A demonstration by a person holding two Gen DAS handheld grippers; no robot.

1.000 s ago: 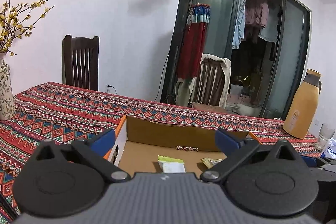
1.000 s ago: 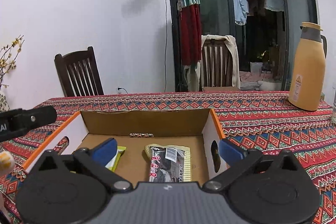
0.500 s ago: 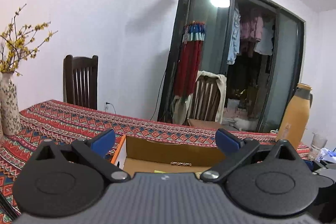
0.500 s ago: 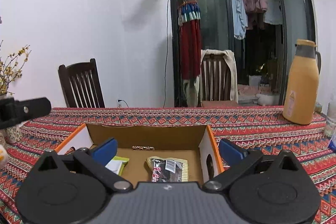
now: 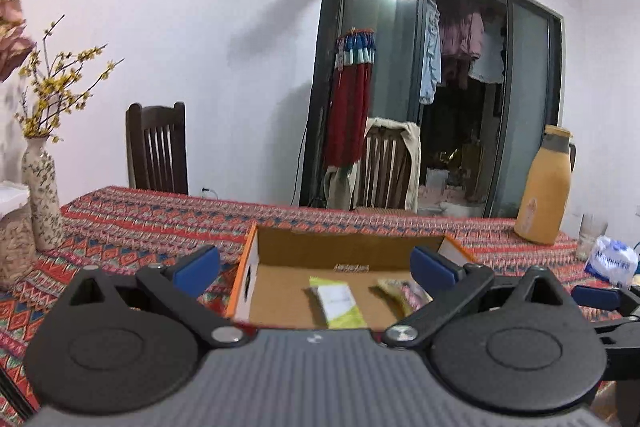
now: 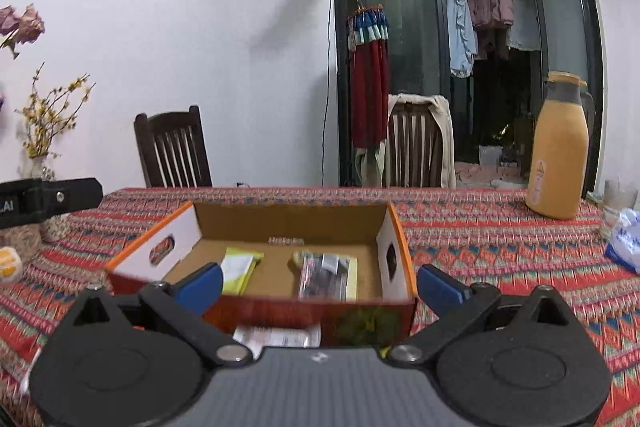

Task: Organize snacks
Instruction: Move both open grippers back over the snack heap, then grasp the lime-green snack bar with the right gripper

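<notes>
Both sets of jaws gape wide and empty. The box (image 6: pixel 280 227) lies straight ahead of the right gripper (image 6: pixel 320 285), the nearer one. The green packet (image 6: pixel 239 269) and dark packet (image 6: pixel 328 275) inside the box lie lengthwise, pointing away.

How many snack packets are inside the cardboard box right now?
2. A yellow-green packet lies on the left of the open cardboard box; a dark printed packet lies to the right. The near wall might hide more.

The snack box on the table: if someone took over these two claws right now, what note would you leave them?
Left claw: open, empty.
Right claw: open, empty.
Both face the open cardboard box on the patterned tablecloth.
Done: green-and-white packet and dark snack packet lie flat inside the box, apart.
Left: a white packet lies outside, against the box's near wall; probably it goes in next.
</notes>
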